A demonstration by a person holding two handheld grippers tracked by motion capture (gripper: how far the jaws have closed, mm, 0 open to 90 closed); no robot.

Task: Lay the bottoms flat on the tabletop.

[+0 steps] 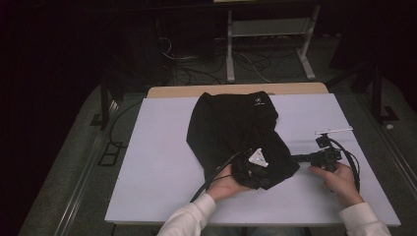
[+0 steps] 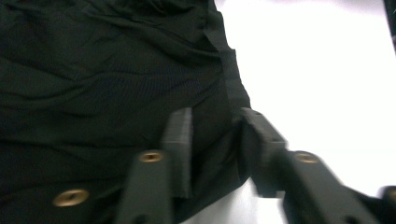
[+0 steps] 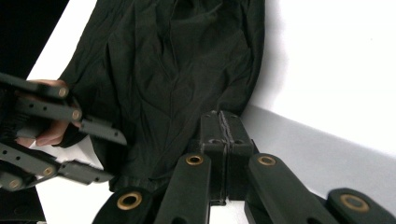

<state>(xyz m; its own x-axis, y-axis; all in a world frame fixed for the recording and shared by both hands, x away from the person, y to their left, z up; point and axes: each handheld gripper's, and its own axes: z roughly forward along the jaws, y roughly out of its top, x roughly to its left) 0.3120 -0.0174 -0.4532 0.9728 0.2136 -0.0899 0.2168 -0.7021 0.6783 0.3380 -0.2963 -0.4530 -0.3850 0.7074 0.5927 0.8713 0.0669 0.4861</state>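
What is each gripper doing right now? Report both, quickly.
Left gripper: jaws apart, straddling the hem of the black garment, not pinching it.
Right gripper: shut at the garment's edge; whether it pinches cloth cannot be told.

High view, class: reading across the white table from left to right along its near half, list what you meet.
Bare white table → black garment → left tool, over the garment's near corner → right tool, at the garment's right edge → person's right hand.

white table top (image 1: pixel 162 162) – wooden edge (image 1: pixel 172 91) at far side | metal frame (image 1: pixel 268 29) beyond – cables (image 1: pixel 196 73) on floor
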